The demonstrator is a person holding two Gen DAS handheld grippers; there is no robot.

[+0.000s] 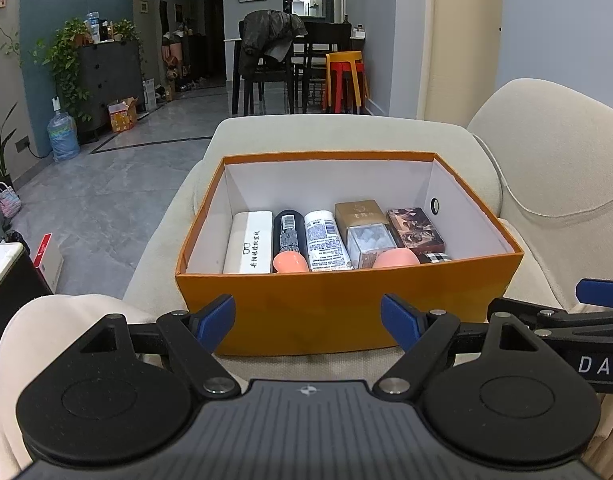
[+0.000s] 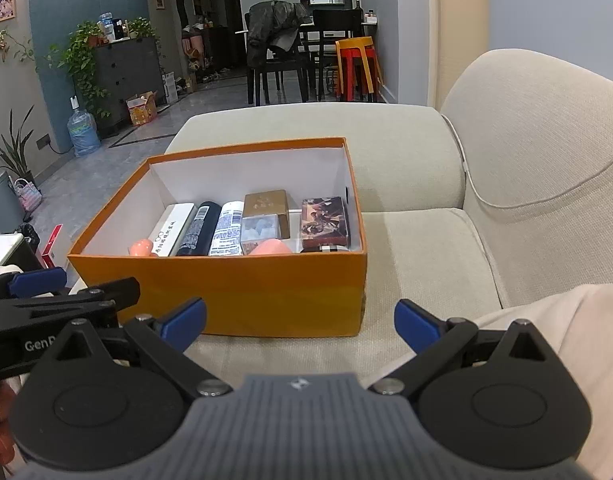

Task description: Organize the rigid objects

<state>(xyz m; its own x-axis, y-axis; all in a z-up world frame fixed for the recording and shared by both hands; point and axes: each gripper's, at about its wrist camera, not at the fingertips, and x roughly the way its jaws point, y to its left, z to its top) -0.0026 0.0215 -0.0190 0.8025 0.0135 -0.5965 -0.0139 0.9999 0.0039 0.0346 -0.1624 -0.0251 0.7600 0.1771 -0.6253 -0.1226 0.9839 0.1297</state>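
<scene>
An orange box (image 1: 326, 312) (image 2: 226, 292) with a white inside sits on a beige sofa. Packed in a row inside lie a white case (image 1: 250, 242) (image 2: 174, 228), a black can (image 1: 289, 234) (image 2: 200, 228), a white labelled can (image 1: 326, 240) (image 2: 228, 230), a gold box (image 1: 360, 212) (image 2: 266, 202), a clear cube (image 1: 370, 244), a patterned brown box (image 1: 416, 230) (image 2: 325, 220) and two pink rounded pieces (image 1: 291, 262) (image 1: 394, 258). My left gripper (image 1: 308, 322) hangs open just short of the box's near wall, nothing between its blue pads. My right gripper (image 2: 300, 326) is open and empty by the box's near right corner.
The sofa seat (image 2: 426, 256) lies bare to the right of the box, with the backrest (image 2: 546, 140) beyond. A person's light trouser legs (image 1: 46, 340) (image 2: 566, 320) flank the grippers. Grey tiled floor (image 1: 114, 184), a dining table with chairs and stools stand far behind.
</scene>
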